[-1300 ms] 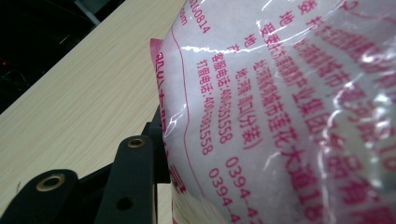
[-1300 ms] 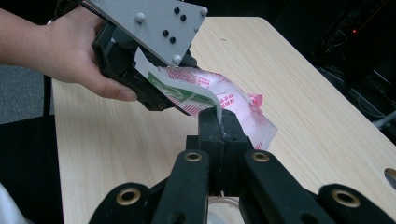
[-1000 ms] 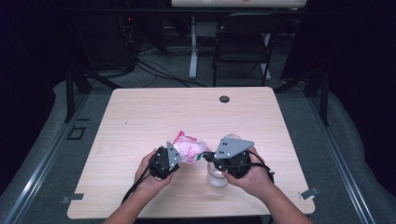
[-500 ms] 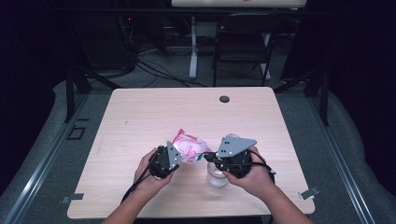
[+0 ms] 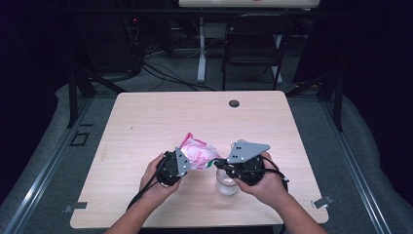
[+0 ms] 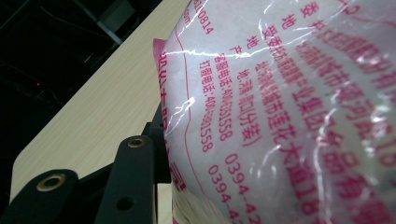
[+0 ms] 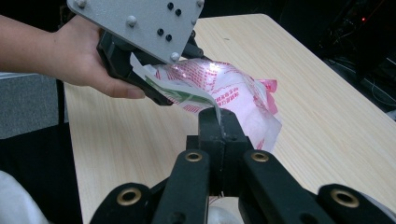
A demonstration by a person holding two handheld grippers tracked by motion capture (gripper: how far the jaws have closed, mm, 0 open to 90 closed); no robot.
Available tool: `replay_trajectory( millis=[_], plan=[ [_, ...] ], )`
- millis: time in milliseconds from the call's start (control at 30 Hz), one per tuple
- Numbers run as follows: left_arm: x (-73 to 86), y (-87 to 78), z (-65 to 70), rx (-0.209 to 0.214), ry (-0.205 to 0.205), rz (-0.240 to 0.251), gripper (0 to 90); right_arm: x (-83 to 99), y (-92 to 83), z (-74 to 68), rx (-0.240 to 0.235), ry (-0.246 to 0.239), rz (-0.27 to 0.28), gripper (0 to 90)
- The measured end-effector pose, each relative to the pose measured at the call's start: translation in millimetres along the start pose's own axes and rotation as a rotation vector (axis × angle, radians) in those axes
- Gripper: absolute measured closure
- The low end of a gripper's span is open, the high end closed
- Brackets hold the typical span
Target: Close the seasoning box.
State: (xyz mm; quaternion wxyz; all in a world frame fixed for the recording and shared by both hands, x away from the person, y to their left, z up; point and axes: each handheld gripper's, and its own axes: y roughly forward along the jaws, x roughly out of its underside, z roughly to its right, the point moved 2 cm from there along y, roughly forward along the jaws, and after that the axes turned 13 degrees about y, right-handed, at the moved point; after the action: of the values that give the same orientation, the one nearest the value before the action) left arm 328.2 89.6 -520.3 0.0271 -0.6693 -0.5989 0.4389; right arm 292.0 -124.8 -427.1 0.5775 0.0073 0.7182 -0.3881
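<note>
High view: nothing has shifted from a second ago; the pink-printed bag (image 5: 197, 155) hangs above the surface (image 5: 146, 126), beside a clear cup (image 5: 227, 184).

Left gripper view: the left claw (image 6: 159, 154) grips the bag's body.

Right gripper view: the right claw (image 7: 218, 122), pressed together, pinches its edge, so tearing looks pending.

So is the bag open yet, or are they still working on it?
Done: both grippers have hold of the pink-printed plastic bag. The left gripper clamps its body; the right gripper is pinched shut on a thin edge of it. In hand: the bag is stretched between them above the wooden table. Left: it doesn't look torn open yet, and the clear cup waits below the right gripper.
</note>
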Motion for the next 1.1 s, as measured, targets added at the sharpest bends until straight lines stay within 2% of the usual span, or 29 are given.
replay_trajectory(
  millis=[767, 867, 1100],
  plan=[
    [-5.9, -4.8, -3.6, -0.074, 0.080, 0.004, 59.4, 4.5, -4.5, -1.2, 0.002, -0.005, 0.013, 90.0],
    [-6.7, -5.1, -4.5, -0.073, 0.090, 0.001, 59.4, 5.0, -5.2, -0.6, 0.005, -0.006, 0.010, 90.0],
    [-8.4, -5.4, -4.7, -0.086, 0.096, 0.004, 59.5, 6.5, -6.2, -0.5, 0.003, -0.004, 0.012, 90.0]
  ],
)
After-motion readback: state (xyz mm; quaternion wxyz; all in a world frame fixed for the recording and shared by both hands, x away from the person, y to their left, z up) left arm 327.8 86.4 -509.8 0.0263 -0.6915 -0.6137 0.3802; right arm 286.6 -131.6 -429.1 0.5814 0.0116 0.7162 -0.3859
